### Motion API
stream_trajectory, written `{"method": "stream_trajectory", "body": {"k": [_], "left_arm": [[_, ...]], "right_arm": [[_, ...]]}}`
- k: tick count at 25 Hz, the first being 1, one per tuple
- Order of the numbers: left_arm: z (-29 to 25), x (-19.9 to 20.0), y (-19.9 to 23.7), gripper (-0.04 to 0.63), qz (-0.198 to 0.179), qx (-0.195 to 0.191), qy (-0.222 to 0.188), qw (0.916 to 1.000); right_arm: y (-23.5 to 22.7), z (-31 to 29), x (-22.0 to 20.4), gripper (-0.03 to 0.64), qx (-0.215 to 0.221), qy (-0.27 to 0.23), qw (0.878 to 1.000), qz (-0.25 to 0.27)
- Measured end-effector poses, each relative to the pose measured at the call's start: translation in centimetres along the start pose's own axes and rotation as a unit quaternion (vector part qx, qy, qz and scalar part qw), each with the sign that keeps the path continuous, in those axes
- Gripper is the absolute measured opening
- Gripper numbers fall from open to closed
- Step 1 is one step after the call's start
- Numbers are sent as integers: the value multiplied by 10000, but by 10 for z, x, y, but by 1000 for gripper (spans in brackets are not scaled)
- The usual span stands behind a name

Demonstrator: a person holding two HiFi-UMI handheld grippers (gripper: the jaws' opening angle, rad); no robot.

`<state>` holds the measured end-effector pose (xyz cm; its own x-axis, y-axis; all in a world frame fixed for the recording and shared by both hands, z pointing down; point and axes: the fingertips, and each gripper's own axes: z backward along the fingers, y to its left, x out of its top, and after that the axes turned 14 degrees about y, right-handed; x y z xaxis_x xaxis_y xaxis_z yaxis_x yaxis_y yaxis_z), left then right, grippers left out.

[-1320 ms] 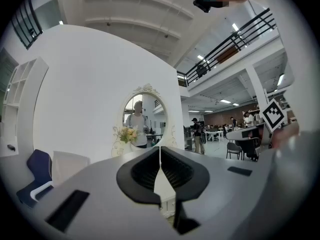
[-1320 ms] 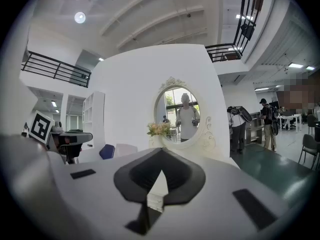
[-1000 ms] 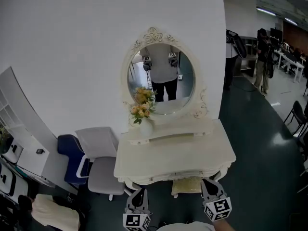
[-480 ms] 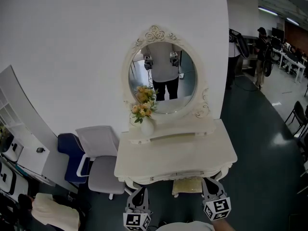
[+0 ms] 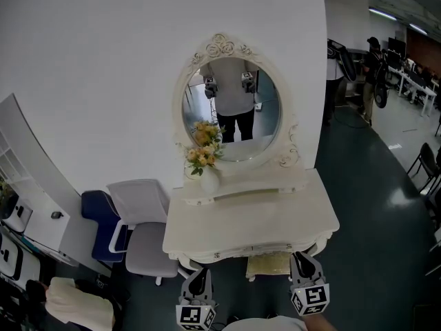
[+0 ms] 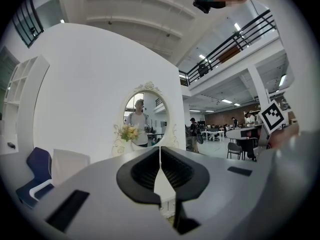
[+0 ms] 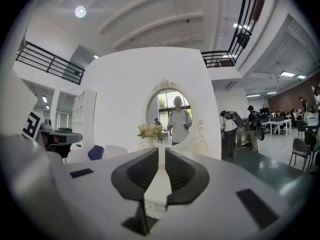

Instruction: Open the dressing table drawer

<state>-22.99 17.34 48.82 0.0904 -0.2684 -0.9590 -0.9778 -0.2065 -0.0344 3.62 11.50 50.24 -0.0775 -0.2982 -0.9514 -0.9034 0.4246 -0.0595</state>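
The cream dressing table (image 5: pixel 207 229) stands against the white wall with its oval mirror (image 5: pixel 231 109) and a vase of yellow flowers (image 5: pixel 204 158). Its drawer front (image 5: pixel 252 248) sits flush under the top, right in front of me. My left gripper (image 5: pixel 199 273) hangs before the table's left front corner, jaws shut and empty (image 6: pixel 160 149). My right gripper (image 5: pixel 301 257) is level just short of the table's right front; its jaws (image 7: pixel 161 150) are opening a narrow gap with nothing between them. The mirror (image 7: pixel 174 115) shows over them.
A yellowish stool (image 5: pixel 267 266) is tucked under the table. A grey chair (image 5: pixel 146 243) and a blue chair (image 5: pixel 102 232) stand at its left, beside a white shelf unit (image 5: pixel 27 205). People (image 5: pixel 375 74) and black chairs (image 5: pixel 426 165) are at the far right.
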Motion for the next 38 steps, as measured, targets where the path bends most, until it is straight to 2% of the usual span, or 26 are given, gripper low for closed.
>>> {"method": "stream_trajectory", "body": {"k": [13, 21, 38], "left_arm": [[-1, -6, -2, 25, -7, -84, 16, 10000], [0, -8, -1, 26, 38, -75, 26, 10000], [-7, -12, -30, 26, 63, -45, 103, 9999]], "right_arm": [[-2, -4, -7, 213, -6, 104, 9999, -107], [-4, -6, -8, 290, -41, 113, 9998, -132], [-26, 3, -15, 264, 45, 194, 9996, -195]]}}
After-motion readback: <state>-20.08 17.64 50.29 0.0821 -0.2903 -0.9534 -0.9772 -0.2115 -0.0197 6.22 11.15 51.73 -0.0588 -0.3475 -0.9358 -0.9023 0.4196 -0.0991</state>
